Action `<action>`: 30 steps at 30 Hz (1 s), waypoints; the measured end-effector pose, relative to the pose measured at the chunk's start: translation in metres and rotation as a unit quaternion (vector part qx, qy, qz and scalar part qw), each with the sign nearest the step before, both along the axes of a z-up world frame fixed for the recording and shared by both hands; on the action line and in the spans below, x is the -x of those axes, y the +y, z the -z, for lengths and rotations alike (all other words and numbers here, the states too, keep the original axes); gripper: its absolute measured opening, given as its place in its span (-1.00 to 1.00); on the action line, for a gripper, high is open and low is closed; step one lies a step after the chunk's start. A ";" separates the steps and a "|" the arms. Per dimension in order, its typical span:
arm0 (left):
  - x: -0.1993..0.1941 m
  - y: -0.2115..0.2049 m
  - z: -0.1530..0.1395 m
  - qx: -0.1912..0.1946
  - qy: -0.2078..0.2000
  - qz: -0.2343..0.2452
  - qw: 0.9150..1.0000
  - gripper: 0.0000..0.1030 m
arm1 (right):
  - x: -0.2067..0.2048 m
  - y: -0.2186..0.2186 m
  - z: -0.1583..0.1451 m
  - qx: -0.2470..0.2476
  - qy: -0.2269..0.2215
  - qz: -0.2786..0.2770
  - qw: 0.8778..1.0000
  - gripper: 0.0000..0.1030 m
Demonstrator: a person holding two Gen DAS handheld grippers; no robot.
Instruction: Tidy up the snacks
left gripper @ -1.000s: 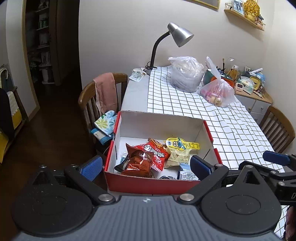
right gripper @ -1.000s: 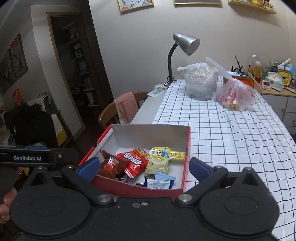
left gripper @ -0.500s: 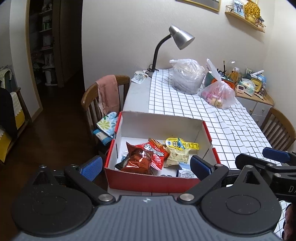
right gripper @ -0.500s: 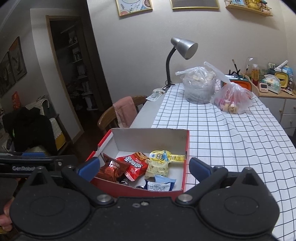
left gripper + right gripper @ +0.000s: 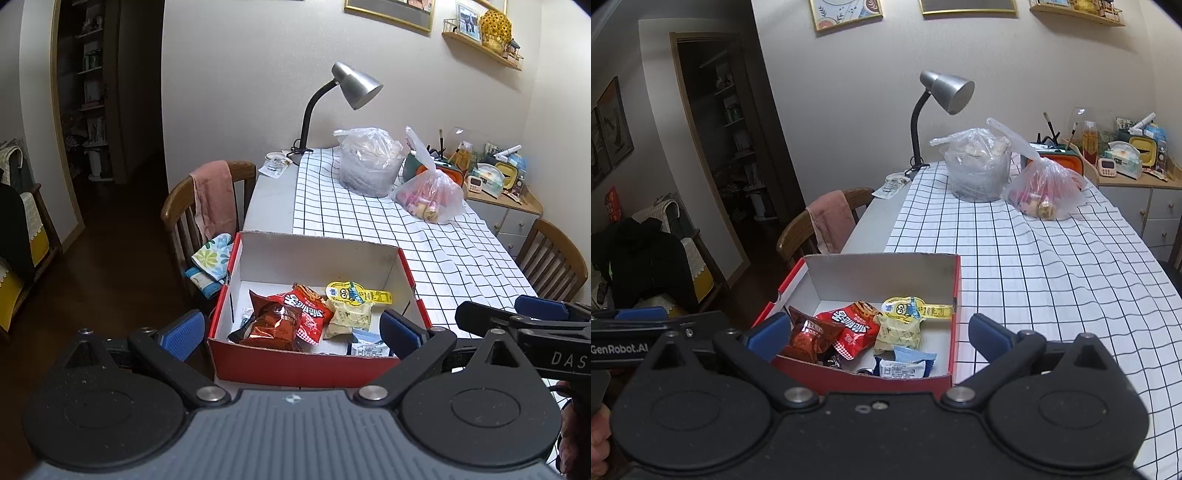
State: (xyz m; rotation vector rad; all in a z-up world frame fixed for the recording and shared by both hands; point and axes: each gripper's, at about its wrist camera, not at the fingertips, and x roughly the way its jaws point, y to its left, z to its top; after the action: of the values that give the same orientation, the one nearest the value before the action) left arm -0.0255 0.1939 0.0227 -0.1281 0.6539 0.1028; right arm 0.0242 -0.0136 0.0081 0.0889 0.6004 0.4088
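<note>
A red cardboard box [image 5: 295, 363] with a white inside sits at the near end of the table; it also shows in the right wrist view [image 5: 849, 374]. In it lie a dark red snack bag [image 5: 275, 325], a bright red snack bag [image 5: 308, 312], a yellow Minions packet [image 5: 351, 295], a pale green packet [image 5: 897, 332] and a small blue-white packet [image 5: 905, 365]. My left gripper [image 5: 291, 328] is open and empty, above the box's near edge. My right gripper [image 5: 879, 332] is open and empty, also just short of the box.
A checked tablecloth [image 5: 1034, 258] covers the table. At the far end stand a grey desk lamp [image 5: 347, 88] and two plastic bags [image 5: 369, 162] [image 5: 430, 197]. A wooden chair [image 5: 207, 206] with a pink cloth stands left, another chair [image 5: 554, 254] right. A cluttered cabinet [image 5: 1137, 177] stands beyond.
Both grippers have pulled back and risen a little from the box, so more of the room shows. Both stay open. The snacks have not moved.
</note>
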 end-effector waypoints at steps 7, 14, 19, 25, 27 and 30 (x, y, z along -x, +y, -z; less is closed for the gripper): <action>0.002 0.001 0.000 -0.001 -0.002 -0.001 1.000 0.98 | 0.000 0.003 0.002 0.000 0.001 -0.006 1.000 1.00; 0.003 0.000 0.000 -0.003 -0.002 0.001 1.000 0.98 | -0.001 0.002 0.003 -0.004 0.003 -0.005 1.000 1.00; 0.003 0.000 0.000 -0.005 -0.003 0.003 1.000 0.98 | -0.001 0.002 0.004 -0.007 0.004 -0.004 1.000 1.00; 0.003 -0.001 0.001 -0.008 0.000 0.005 1.000 0.98 | -0.001 0.000 0.004 -0.010 0.005 -0.001 1.000 1.00; 0.003 -0.001 0.001 -0.008 0.001 0.005 1.000 0.98 | -0.001 0.000 0.005 -0.011 0.005 0.000 1.000 1.00; 0.003 -0.001 0.002 -0.009 0.001 0.005 1.000 0.98 | -0.001 0.000 0.006 -0.011 0.007 0.000 1.000 1.00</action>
State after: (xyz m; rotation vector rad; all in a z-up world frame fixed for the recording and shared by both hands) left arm -0.0282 0.1933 0.0210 -0.1079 0.6564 0.0984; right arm 0.0257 -0.0137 0.0024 0.1131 0.6088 0.4155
